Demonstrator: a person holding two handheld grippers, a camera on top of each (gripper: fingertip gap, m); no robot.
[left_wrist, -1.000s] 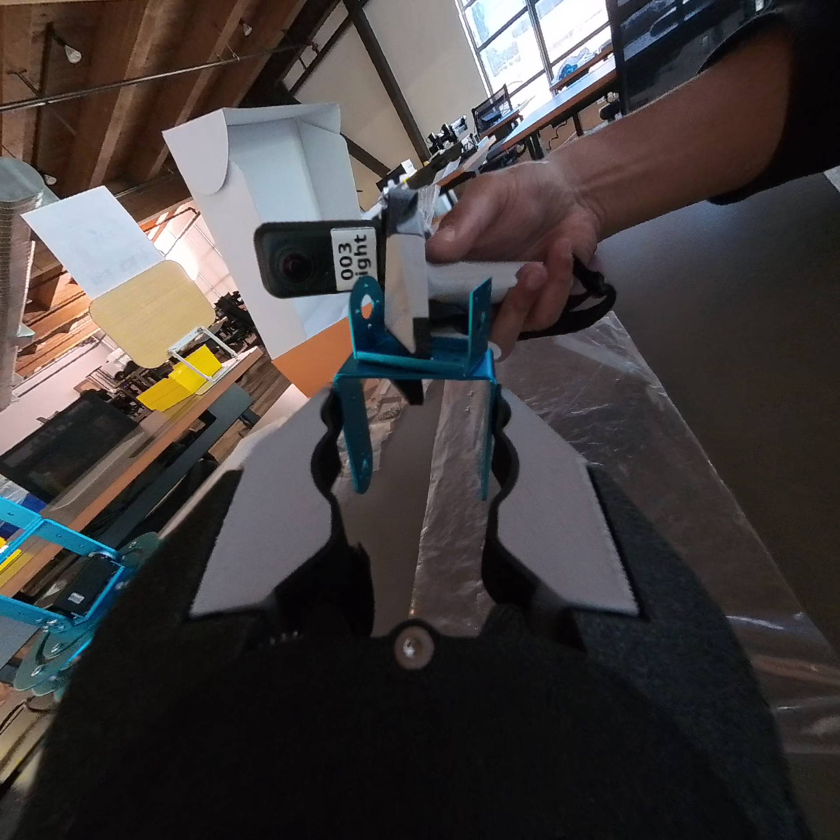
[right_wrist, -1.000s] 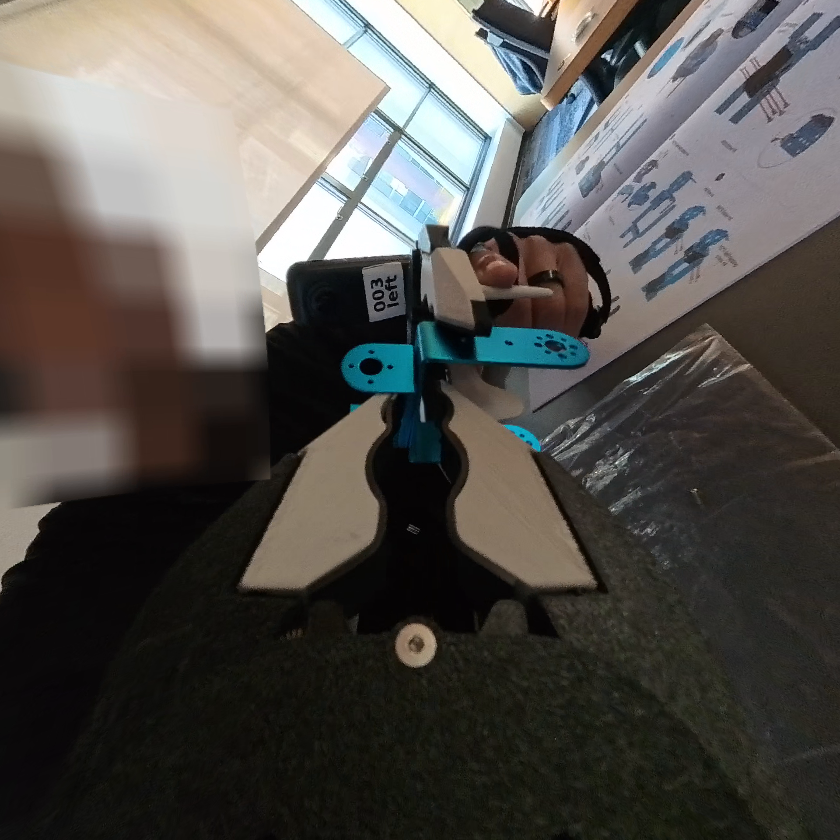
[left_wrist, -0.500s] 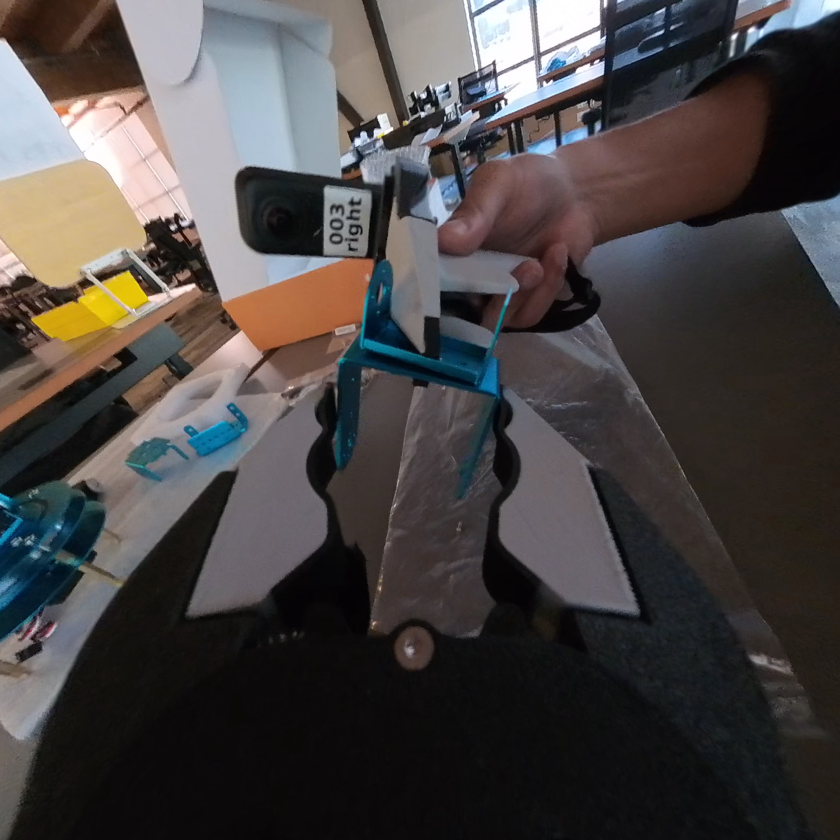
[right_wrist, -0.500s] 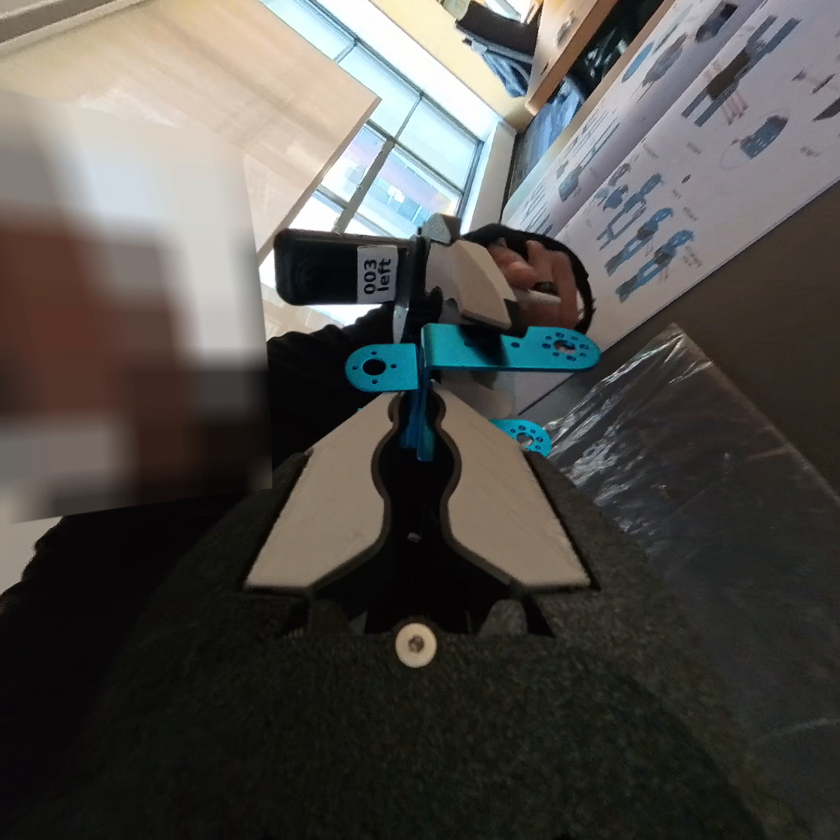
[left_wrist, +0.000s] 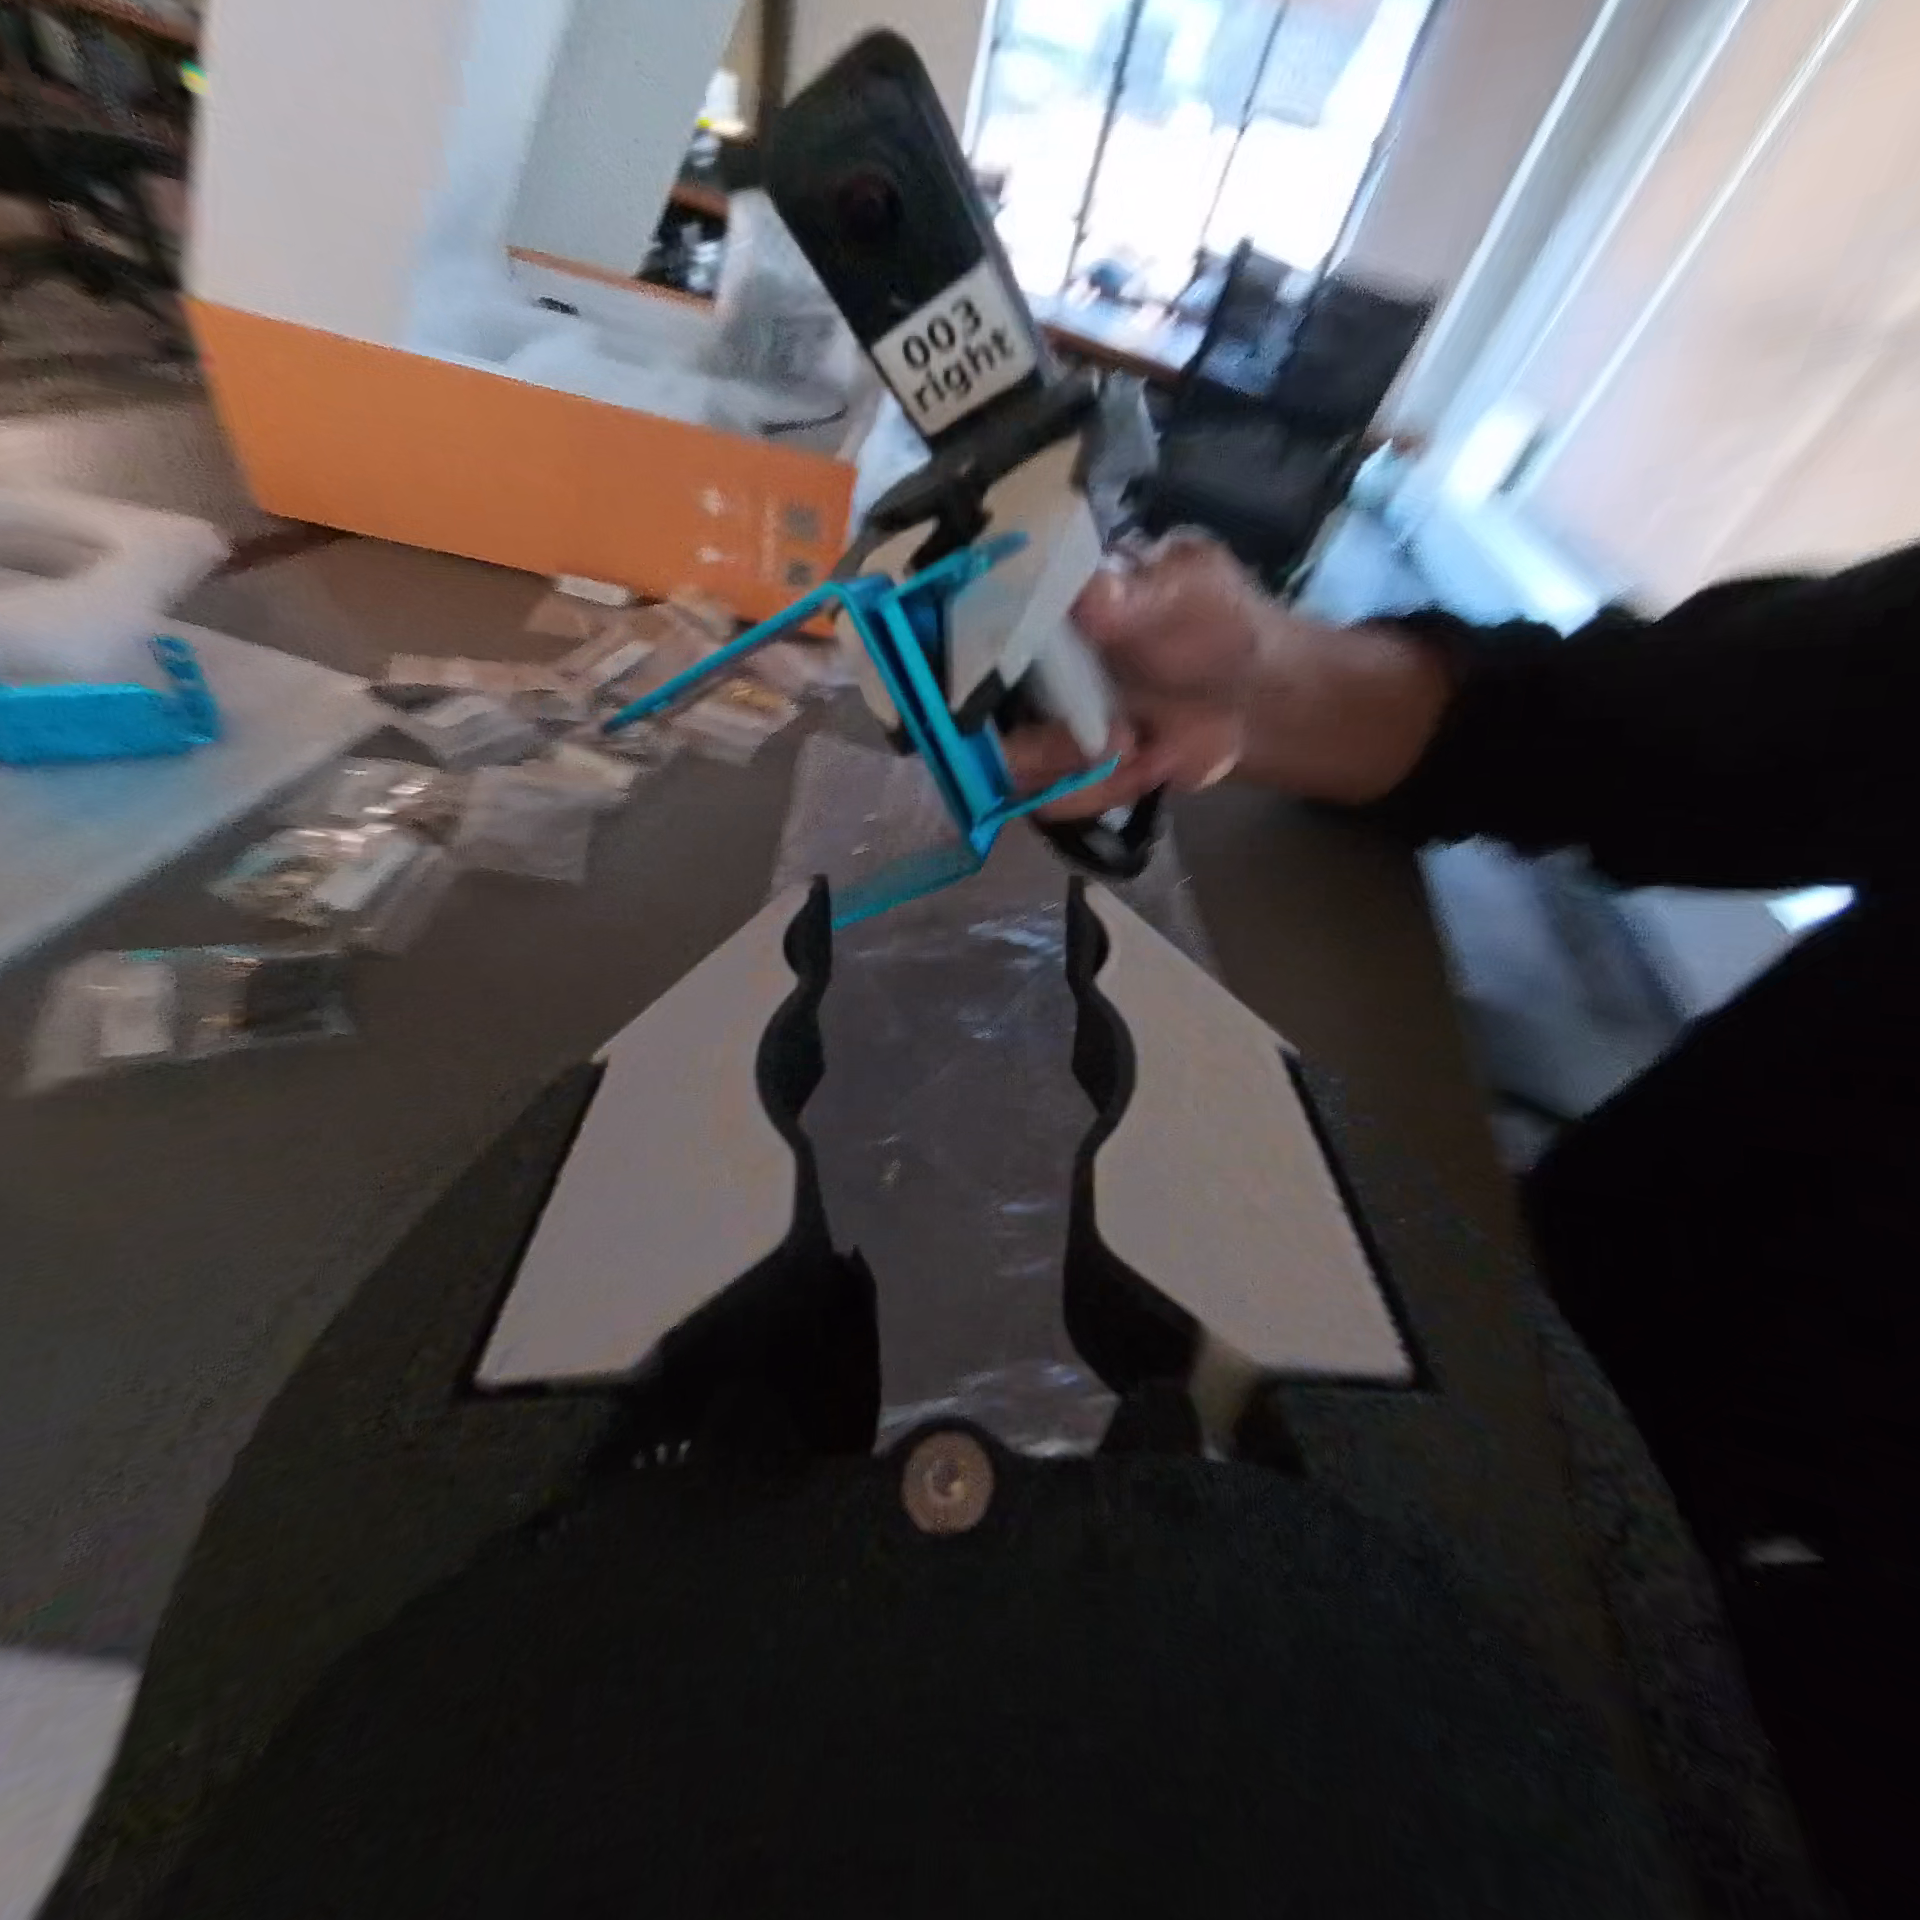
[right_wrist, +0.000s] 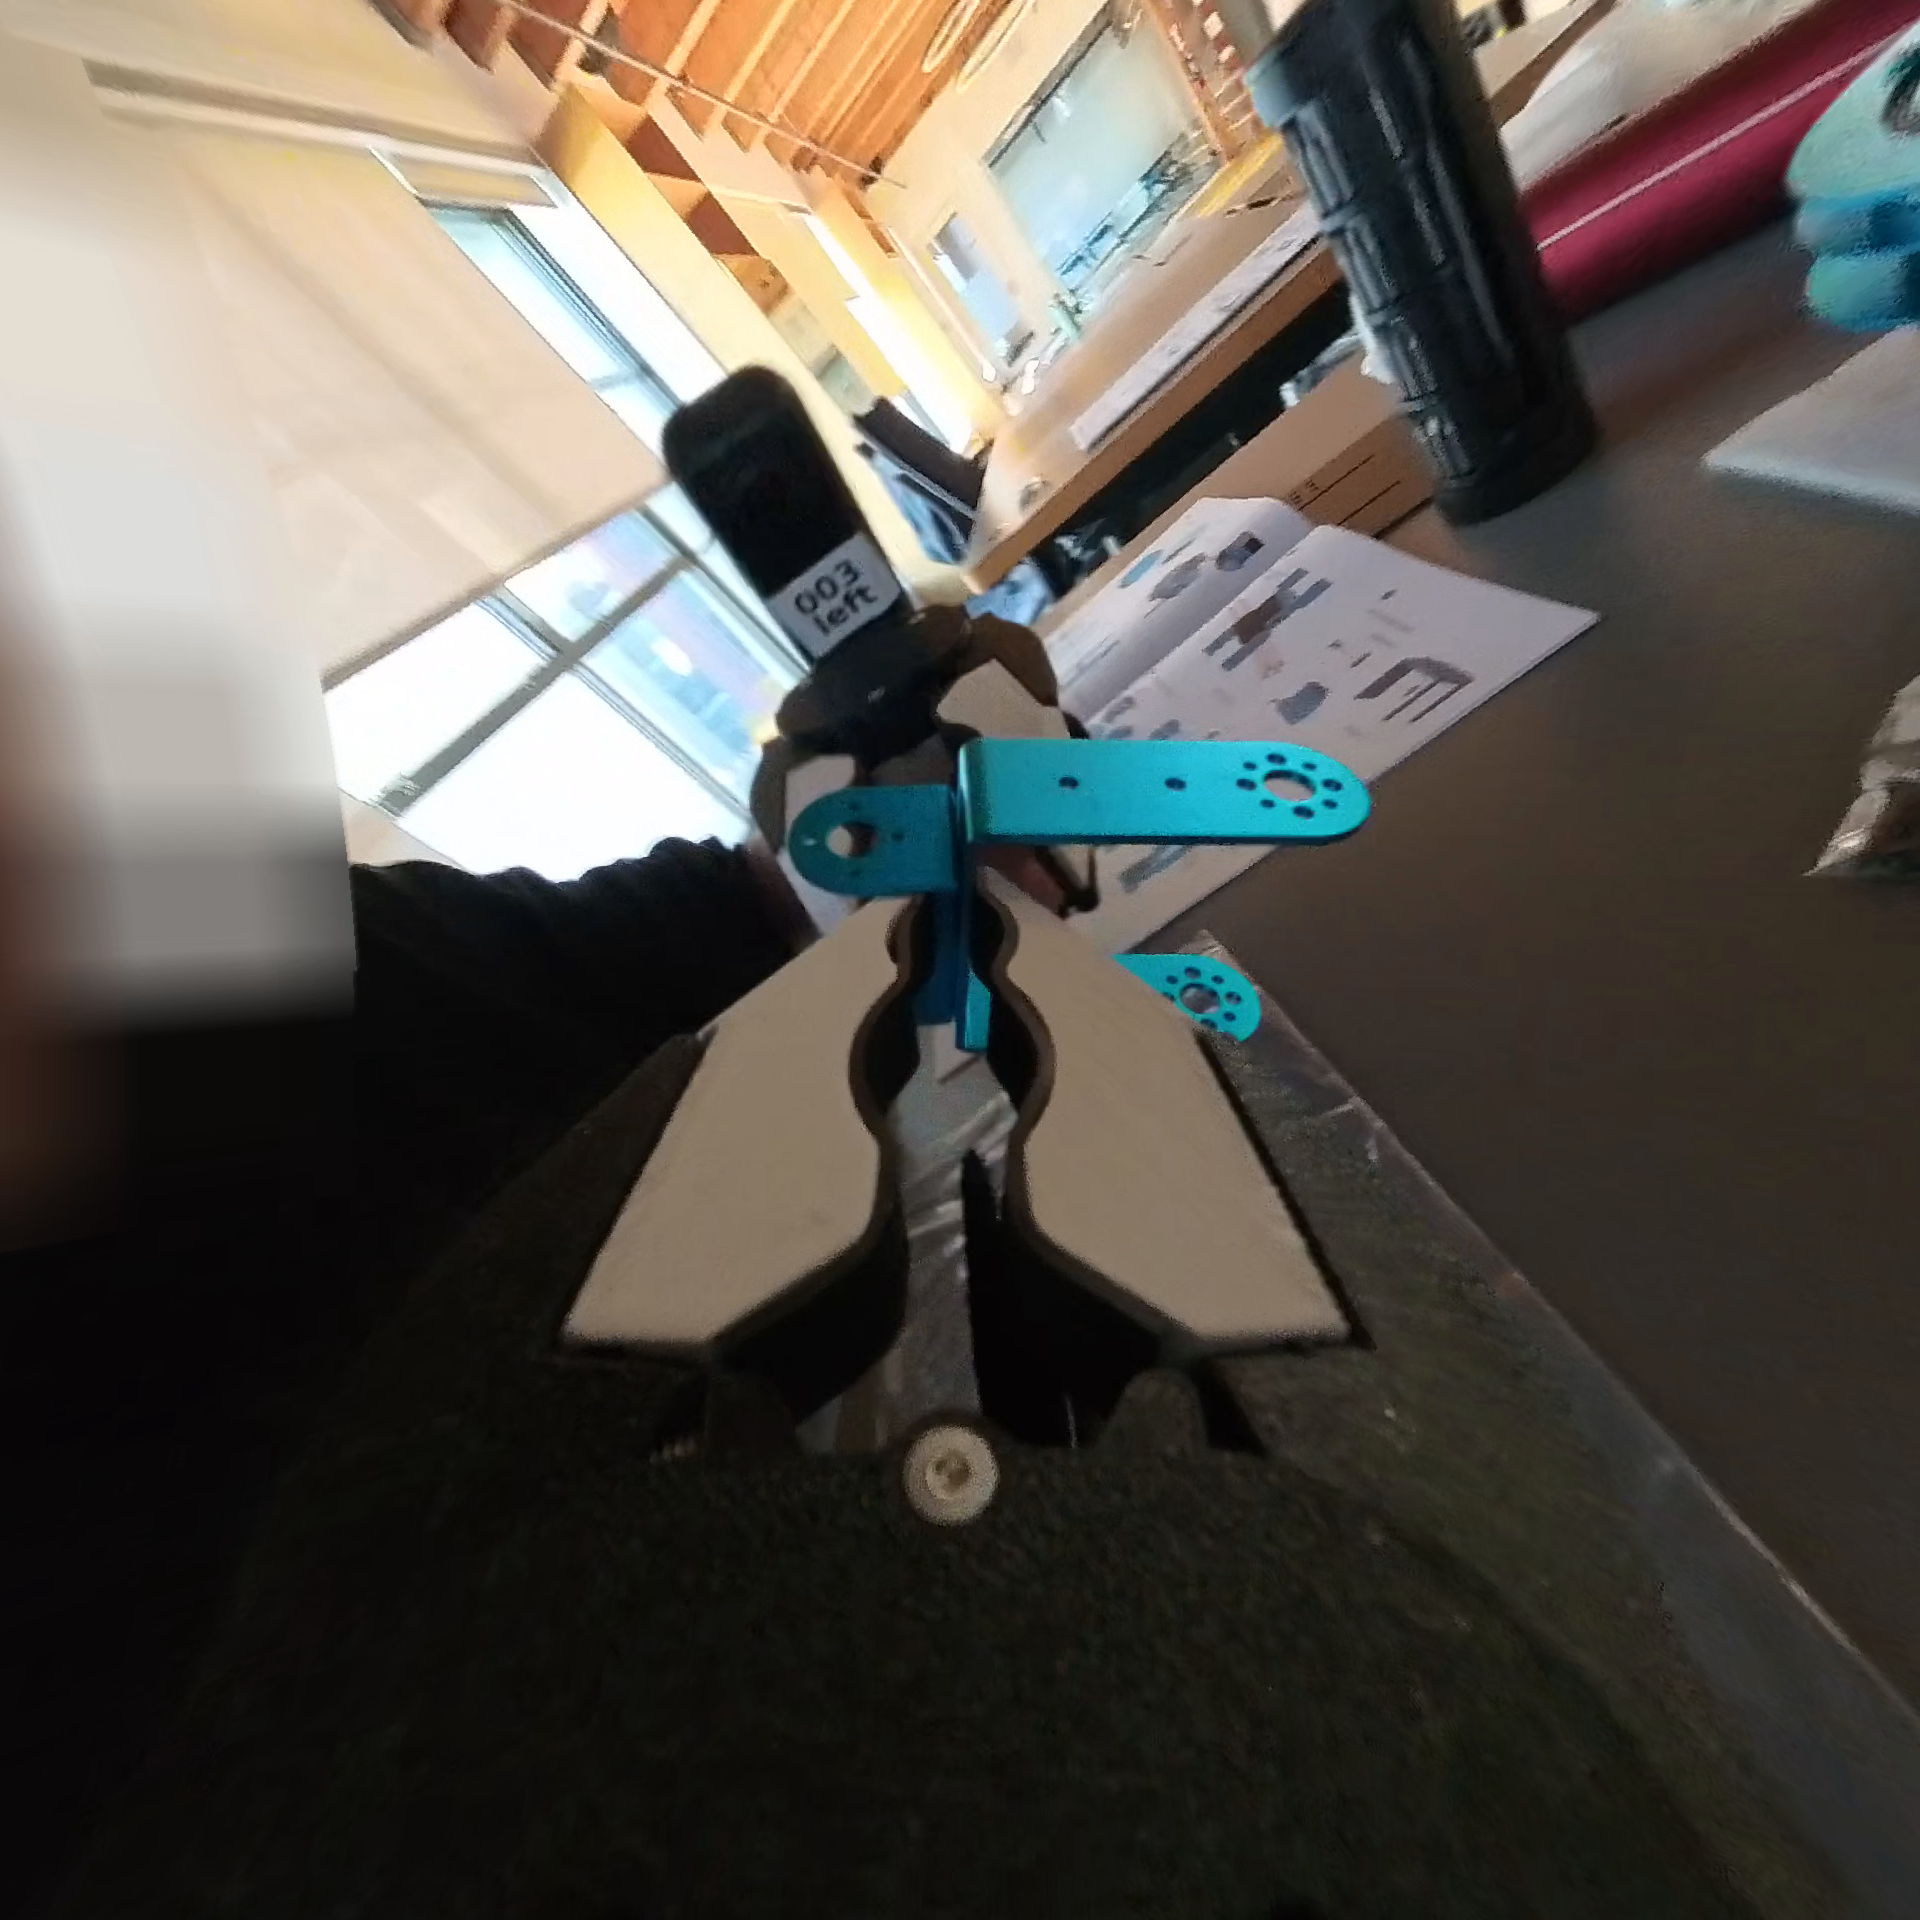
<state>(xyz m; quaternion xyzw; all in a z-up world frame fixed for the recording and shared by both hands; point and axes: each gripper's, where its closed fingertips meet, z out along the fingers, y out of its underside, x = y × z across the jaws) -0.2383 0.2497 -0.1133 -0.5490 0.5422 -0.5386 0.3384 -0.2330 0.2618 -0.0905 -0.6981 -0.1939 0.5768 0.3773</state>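
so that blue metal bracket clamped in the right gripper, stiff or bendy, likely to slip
The blue bracket looks like thin folded sheet metal with punched holes, so probably stiff and light. Its faces look smooth, and the right gripper pinches only a narrow flange, so it may pivot in the jaws if knocked. The long arms sticking out sideways would add leverage.

My fingers are pale grey with black edges, set in a speckled black body. I see a bright blue metal bracket dotted with small round holes, and an orange box with white walls. The table is dark grey-brown, and the booklet is white with blue and grey pictures.
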